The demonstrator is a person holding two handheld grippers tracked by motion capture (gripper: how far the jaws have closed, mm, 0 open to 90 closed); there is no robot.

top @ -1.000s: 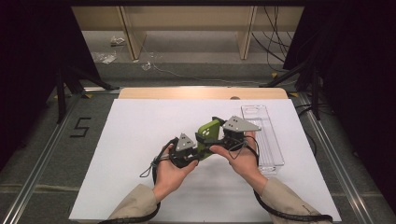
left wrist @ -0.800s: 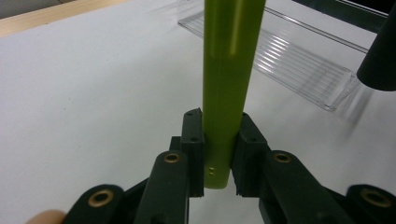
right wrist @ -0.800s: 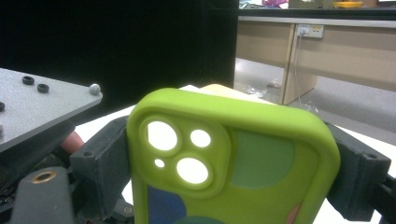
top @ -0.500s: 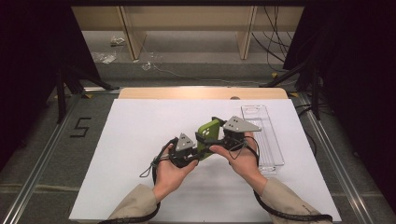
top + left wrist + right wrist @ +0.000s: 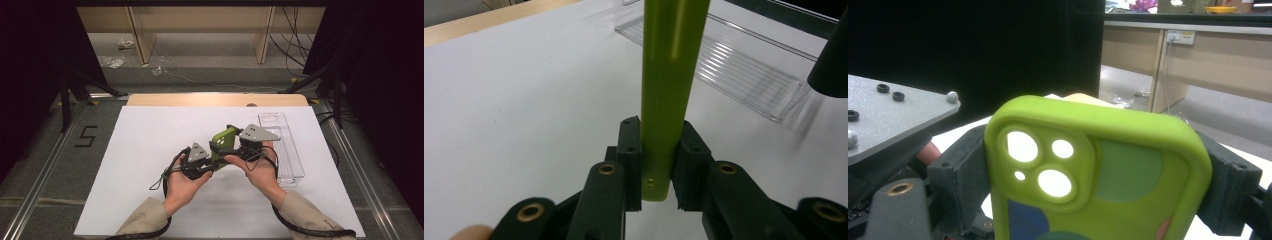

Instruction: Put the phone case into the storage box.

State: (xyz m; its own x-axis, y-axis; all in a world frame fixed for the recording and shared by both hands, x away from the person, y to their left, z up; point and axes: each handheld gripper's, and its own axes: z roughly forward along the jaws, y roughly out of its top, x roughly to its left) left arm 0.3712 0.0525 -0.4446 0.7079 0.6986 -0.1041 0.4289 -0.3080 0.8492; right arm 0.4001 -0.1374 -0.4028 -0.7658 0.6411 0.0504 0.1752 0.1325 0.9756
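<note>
The green phone case (image 5: 223,144) sits where it sat a second ago, lifted off the white surface (image 5: 140,150) near its middle and caught between our two grippers; neither it nor the hands have shifted across the high views, so we read this as a steady two-handed hold and not a move under way, perhaps a pause before the case is stretched, turned or carried toward the clear plastic tray (image 5: 287,150) that lies just to the right of it. In the left gripper view the left gripper (image 5: 658,165) has its jaws drawn in narrow on the thin edge of the case, both pads pressed flat against its sides. In the right gripper view the right gripper (image 5: 1098,175) spans the full width of the case near the camera cutouts, its jaws set wide and bearing on both long edges. From above, the left hand (image 5: 182,182) lies palm up under its gripper with the forearm coming in from below, and the right hand (image 5: 257,170) curls round its gripper from the right, the two meeting close together over the surface.
</note>
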